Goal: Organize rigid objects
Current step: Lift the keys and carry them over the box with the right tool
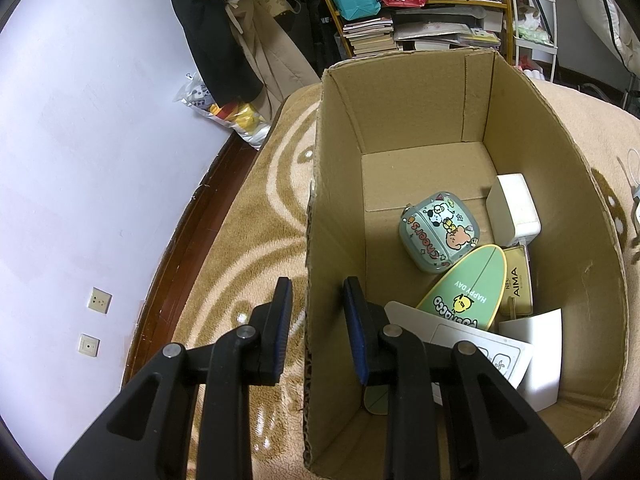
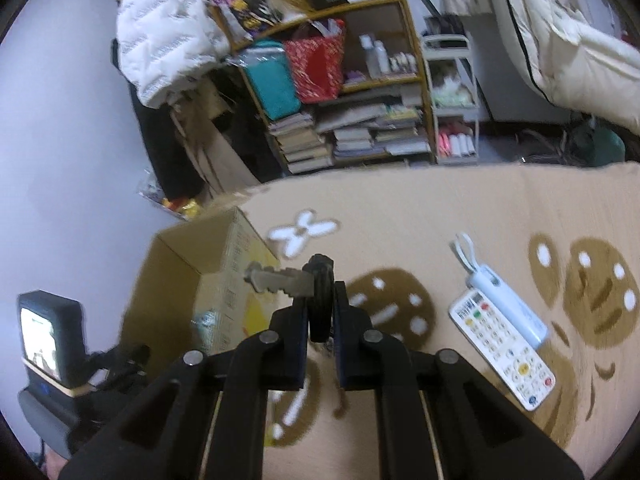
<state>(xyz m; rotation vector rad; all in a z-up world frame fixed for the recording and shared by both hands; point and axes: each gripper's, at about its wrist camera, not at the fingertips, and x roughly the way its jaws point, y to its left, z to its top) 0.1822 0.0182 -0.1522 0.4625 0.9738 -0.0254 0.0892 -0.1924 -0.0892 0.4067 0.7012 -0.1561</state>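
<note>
The right gripper (image 2: 322, 308) is clamped on a key (image 2: 280, 280) above the blanket (image 2: 440, 208). The left gripper (image 1: 318, 300) straddles the box (image 1: 320, 240) wall, fingers apart.

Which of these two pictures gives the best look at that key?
The right wrist view. The key sits dead centre there, its black head pinched by the right gripper and its metal blade sticking out sideways toward the cardboard box. The left wrist view shows nothing of it, only the box's inside.

Cardboard box (image 1: 400, 128) far half bare; near half crowded; left claw (image 1: 316, 312) straddles wall.
</note>
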